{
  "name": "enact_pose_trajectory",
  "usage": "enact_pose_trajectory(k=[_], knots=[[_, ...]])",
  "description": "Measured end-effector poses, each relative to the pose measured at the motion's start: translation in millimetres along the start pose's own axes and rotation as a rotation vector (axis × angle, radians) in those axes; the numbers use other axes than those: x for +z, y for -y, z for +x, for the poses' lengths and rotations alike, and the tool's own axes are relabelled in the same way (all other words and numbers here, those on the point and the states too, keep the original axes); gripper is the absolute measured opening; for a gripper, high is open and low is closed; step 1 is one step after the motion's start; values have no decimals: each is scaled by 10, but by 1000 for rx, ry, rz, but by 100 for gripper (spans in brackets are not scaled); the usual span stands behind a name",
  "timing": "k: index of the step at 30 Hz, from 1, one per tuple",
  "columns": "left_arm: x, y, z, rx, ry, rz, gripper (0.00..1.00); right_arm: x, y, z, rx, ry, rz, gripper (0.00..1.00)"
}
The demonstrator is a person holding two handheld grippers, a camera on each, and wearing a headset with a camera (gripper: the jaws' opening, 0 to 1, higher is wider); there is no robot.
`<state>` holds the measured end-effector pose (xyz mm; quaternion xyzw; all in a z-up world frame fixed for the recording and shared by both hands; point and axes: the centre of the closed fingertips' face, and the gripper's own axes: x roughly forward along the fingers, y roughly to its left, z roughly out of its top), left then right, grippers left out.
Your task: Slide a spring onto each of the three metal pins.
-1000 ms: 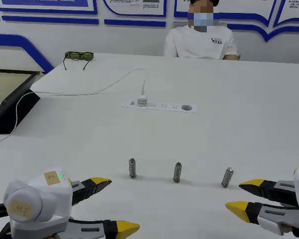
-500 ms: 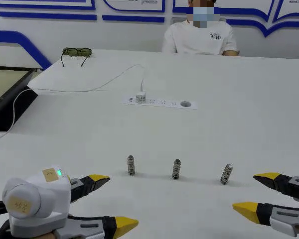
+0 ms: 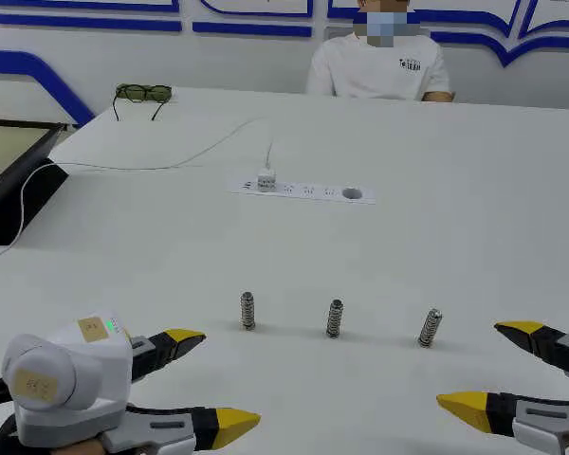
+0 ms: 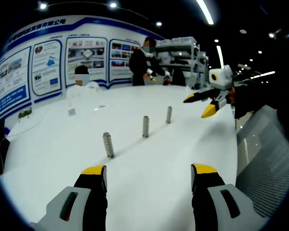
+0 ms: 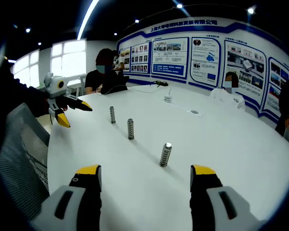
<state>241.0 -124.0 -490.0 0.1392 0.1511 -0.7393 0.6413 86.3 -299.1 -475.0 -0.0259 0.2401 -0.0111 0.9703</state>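
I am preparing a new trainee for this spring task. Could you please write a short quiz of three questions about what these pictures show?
1. How many pins on the table already carry a spring? A) one B) two C) three
2. True or false: the left tongs are holding a spring.
3. Fill in the missing word: the right tongs are ___ (open or shut).

Key: 1 C; 2 false, since the left tongs are open and hold nothing; 3 open.
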Motion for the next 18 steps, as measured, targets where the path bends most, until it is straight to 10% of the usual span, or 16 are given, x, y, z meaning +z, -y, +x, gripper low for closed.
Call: enact_pose_trajectory(k=[18], knots=[[-50,-71,54,3,-11,-15,73,-58,29,29,-6,-5,22,80]])
